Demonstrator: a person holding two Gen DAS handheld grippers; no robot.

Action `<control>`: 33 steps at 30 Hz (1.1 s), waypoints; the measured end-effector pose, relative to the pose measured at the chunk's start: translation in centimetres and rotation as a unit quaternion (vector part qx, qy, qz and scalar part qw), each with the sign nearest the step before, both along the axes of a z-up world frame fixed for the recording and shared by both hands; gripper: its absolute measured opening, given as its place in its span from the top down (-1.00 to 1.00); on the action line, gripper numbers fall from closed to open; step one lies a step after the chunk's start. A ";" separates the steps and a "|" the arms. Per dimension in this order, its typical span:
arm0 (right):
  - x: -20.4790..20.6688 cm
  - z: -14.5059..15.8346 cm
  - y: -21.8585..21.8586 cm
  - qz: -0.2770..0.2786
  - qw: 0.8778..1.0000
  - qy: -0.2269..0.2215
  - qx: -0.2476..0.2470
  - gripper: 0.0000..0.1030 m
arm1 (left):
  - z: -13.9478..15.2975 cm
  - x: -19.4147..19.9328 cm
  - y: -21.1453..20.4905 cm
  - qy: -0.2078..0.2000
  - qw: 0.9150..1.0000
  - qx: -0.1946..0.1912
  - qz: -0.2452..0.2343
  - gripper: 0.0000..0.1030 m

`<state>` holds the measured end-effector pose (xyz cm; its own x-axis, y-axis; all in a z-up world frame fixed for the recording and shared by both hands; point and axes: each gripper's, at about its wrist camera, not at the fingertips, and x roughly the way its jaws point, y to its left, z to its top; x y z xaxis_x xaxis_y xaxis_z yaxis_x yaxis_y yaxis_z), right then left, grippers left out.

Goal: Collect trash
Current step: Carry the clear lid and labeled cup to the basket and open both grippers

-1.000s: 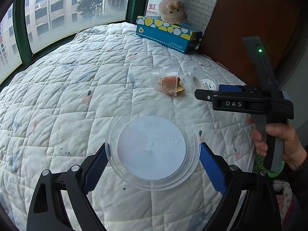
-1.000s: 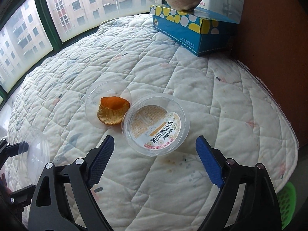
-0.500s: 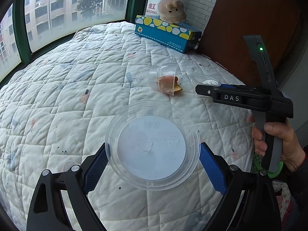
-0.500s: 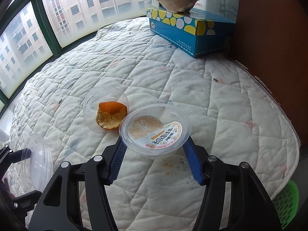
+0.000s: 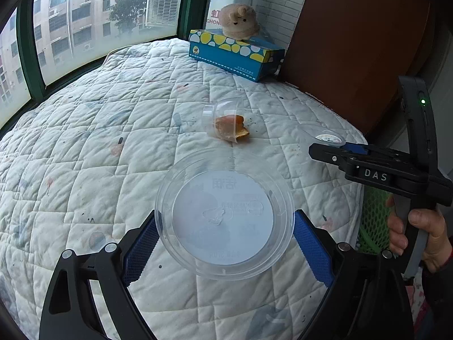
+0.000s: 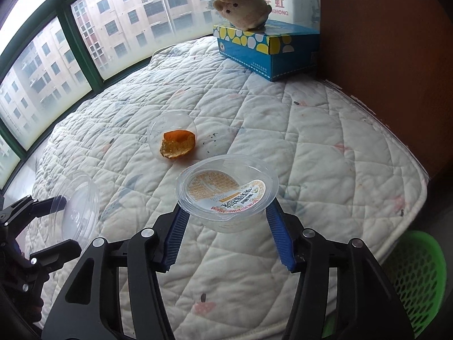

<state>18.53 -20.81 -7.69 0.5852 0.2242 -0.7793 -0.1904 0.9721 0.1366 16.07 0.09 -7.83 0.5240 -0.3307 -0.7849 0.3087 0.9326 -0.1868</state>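
Currently I am pinching a clear lid (image 5: 223, 221) between my left gripper (image 5: 225, 236) jaws and a labelled cup (image 6: 226, 195) between my right gripper (image 6: 226, 223) jaws, lifting both clear for binning; orange peel (image 6: 177, 147) is lying ahead.

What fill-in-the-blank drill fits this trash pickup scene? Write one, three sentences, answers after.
1. The left tool is shut on a clear plastic ____.
2. The orange peel lies against a clear cup tipped on its ____.
3. The plush toy sits on top of the blue ____.
Beyond the exercise: the right tool grips the labelled cup, and a green basket stands past the quilt's edge.

Missing words: lid; side; box
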 end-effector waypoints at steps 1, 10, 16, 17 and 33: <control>-0.6 0.3 -0.4 -0.003 1.000 -0.003 0.003 -0.09 | 0.2 -0.2 -0.3 -0.002 1.000 0.000 -0.003 -0.72; -6.1 2.1 -5.1 -0.044 0.999 -0.019 0.003 -0.09 | 1.7 -1.7 -4.7 -0.016 0.999 -0.004 -0.042 -0.72; -9.6 2.1 -9.4 -0.089 0.996 -0.014 -0.002 -0.09 | 2.2 -2.6 -9.4 -0.022 0.996 -0.007 -0.082 -0.72; -10.2 2.0 -10.2 -0.097 0.995 -0.013 -0.006 -0.09 | 2.3 -2.7 -10.3 -0.023 0.996 -0.006 -0.089 -0.72; -17.2 -0.7 -22.5 -0.221 0.974 0.029 -0.039 -0.16 | 1.9 -4.3 -22.6 -0.018 0.982 0.009 -0.187 -0.72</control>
<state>1.38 -43.27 -8.41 0.5663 -0.1000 -0.8181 0.2538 0.9655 0.0577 11.73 -22.50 -5.97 0.3953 -0.4918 -0.7758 0.6368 0.7554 -0.1544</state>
